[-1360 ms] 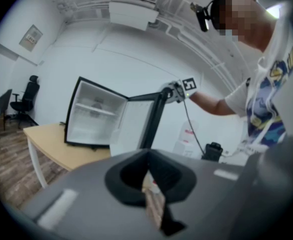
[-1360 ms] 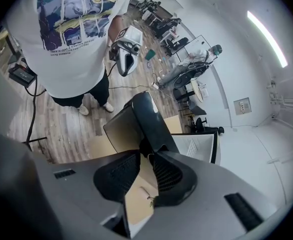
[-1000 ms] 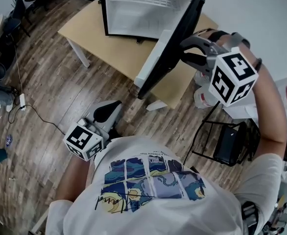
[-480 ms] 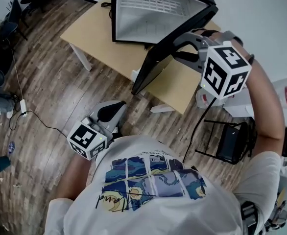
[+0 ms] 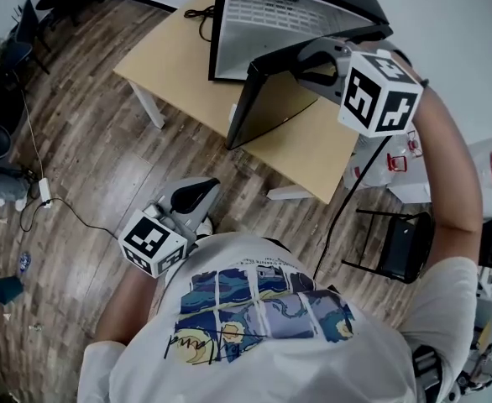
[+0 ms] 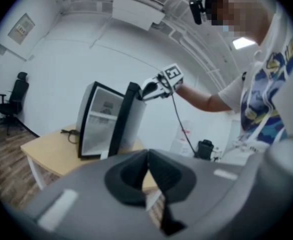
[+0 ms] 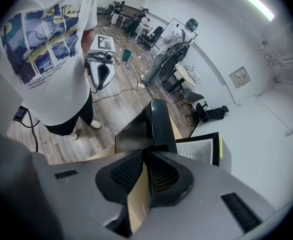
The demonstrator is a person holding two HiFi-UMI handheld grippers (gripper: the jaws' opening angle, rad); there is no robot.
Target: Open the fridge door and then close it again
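The black fridge door had swung from wide open to roughly half shut within a second, driven by the right tool at one o'clock in the head view, its jaws pressed together and their tips against the door's free edge. The mini fridge stood at twelve o'clock on the wooden bench, its white interior still exposed. The left tool, jaws together on nothing, hung idle at nine o'clock beside the person's waist. The opening looked complete and the closing well under way.
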